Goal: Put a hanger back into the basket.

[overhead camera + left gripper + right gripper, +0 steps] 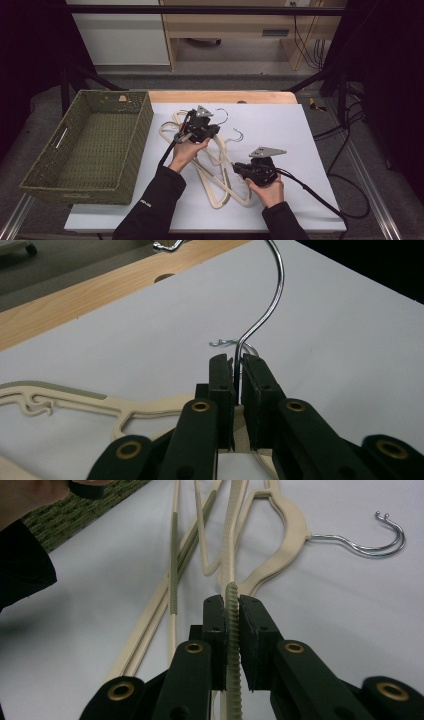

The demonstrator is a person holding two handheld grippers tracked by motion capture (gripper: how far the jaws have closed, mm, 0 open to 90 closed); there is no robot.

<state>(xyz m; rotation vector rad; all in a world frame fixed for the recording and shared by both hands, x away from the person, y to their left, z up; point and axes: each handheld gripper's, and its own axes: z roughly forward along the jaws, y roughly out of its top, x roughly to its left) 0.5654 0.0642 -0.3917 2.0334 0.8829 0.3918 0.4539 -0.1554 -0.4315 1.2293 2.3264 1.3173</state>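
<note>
Several cream plastic hangers point(215, 167) with metal hooks lie tangled on the white sheet point(280, 130). My left gripper point(209, 127) is over the far end of the pile. In the left gripper view it point(238, 367) is shut on the stem of a hanger's chrome hook point(274, 295), which curves up beyond the jaws. My right gripper point(236, 169) is at the near right of the pile. In the right gripper view it point(231, 611) is shut on a hanger's ribbed bar point(231, 555), held edge-on between the jaws. Another hook point(370, 547) lies flat to the right.
A green woven basket point(142, 135) stands at the left of the table, and nothing is seen inside it. A wooden strip point(220, 96) runs along the table's far edge. Black cables point(320, 197) trail off to the right. A dark sleeve point(22, 565) is at the left.
</note>
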